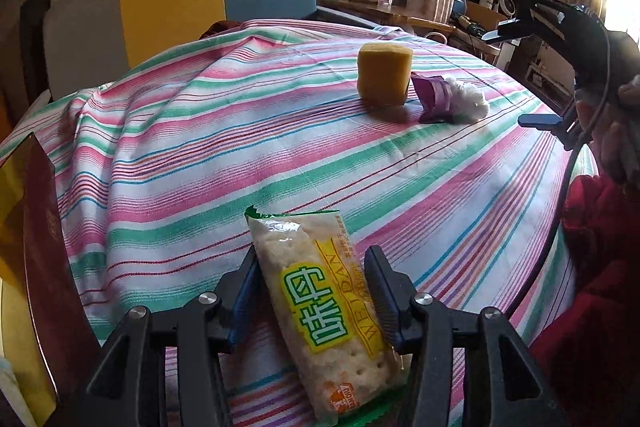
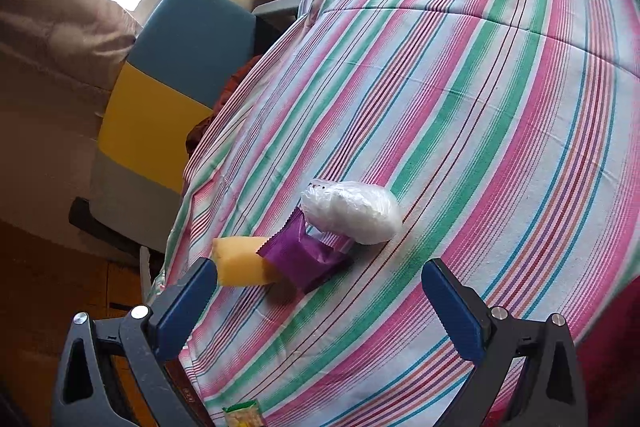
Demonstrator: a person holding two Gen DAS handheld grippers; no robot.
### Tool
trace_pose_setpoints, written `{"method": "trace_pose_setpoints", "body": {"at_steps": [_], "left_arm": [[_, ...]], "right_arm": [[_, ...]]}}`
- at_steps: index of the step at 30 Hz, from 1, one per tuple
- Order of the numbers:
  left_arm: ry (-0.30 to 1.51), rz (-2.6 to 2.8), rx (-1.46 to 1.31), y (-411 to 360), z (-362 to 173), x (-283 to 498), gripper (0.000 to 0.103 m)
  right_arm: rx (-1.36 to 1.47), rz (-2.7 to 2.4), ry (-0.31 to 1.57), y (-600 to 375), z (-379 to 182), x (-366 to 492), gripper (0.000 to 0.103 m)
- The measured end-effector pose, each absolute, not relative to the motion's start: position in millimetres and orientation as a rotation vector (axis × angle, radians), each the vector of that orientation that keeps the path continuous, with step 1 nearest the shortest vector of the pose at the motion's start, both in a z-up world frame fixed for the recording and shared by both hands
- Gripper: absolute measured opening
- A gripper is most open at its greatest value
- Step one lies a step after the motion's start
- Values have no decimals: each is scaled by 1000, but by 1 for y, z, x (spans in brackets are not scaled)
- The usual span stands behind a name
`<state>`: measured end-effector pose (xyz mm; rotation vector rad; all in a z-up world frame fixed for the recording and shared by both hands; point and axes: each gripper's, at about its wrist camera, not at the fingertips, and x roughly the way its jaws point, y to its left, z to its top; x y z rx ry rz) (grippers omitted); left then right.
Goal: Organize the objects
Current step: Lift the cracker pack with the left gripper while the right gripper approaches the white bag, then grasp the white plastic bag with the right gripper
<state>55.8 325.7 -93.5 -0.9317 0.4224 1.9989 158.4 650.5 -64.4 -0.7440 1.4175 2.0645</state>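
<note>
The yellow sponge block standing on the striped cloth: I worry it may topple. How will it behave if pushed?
The yellow sponge block stands upright on end, so a high push would probably tip it. Its porous look suggests it is light and squashy. The purple foil packet close beside it would likely be shoved along.

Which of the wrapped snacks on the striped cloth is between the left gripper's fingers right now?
The cracker packet with green-yellow label; the purple packet and white bag lie far off beside the yellow sponge.
</note>
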Motion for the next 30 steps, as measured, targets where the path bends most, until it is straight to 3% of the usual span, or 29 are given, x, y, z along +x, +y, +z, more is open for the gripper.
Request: {"method": "trace_pose_setpoints", "body": {"at_steps": [8,11,13,15,20,30], "left_arm": [[403,2001,-902,321,-97,58,51],[385,1996,-903,320,-98,56,51],[376,1992,-906,320,-98,55,51],[370,1990,-906,319,-98,56,51],[351,1983,-911,317,-98,54,51],[335,1976,-914,317,-99,53,51]], "right_arm": [[-813,2035,1386,647,-68,154,100],[-846,2021,1370,646,-71,151,86],[-893,1996,1367,647,-76,149,67],[-923,1981,1334,646,-75,147,59],[-978,2070,1241,631,-59,130,58],[-1187,2115,700,641,-31,82,58]]}}
